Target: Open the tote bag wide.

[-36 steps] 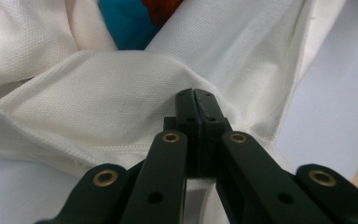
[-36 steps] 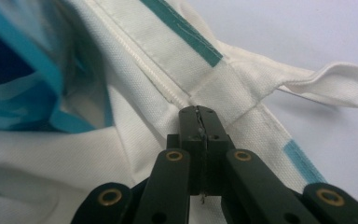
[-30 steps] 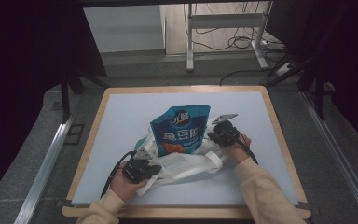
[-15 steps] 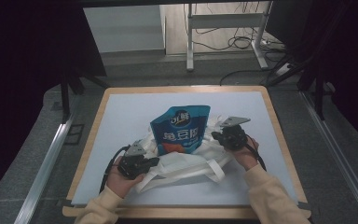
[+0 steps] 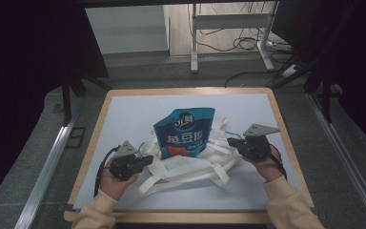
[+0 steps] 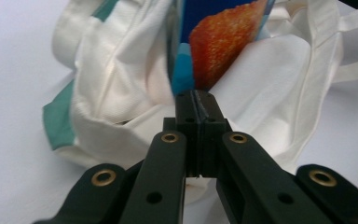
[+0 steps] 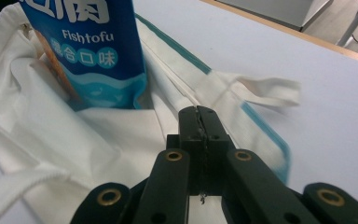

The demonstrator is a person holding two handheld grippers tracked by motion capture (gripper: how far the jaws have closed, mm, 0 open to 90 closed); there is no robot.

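Note:
A blue snack pouch (image 5: 185, 131) printed "Fishtofu" stands with its lower end inside a white tote bag (image 5: 190, 169) with teal trim, at the middle of the table. My left gripper (image 5: 147, 160) is at the bag's left edge, jaws shut on the white cloth (image 6: 116, 79), with the pouch's orange picture (image 6: 223, 37) just beyond the tips (image 6: 196, 93). My right gripper (image 5: 231, 141) is at the bag's right edge, jaws shut on the cloth (image 7: 121, 135) beside the pouch (image 7: 93, 56); its tips (image 7: 199, 109) pinch the fabric. The bag's mouth is stretched between the two.
The bag's straps (image 5: 181, 181) trail toward the front of the pale blue mat (image 5: 124, 109), which has a wooden rim (image 5: 286, 138). Behind the table, a metal frame (image 5: 228, 21) and cables lie on the floor. Rails run along both sides.
Both hands have lifted and drawn apart, the right one farther. The bag's mouth has stretched wider around the pouch.

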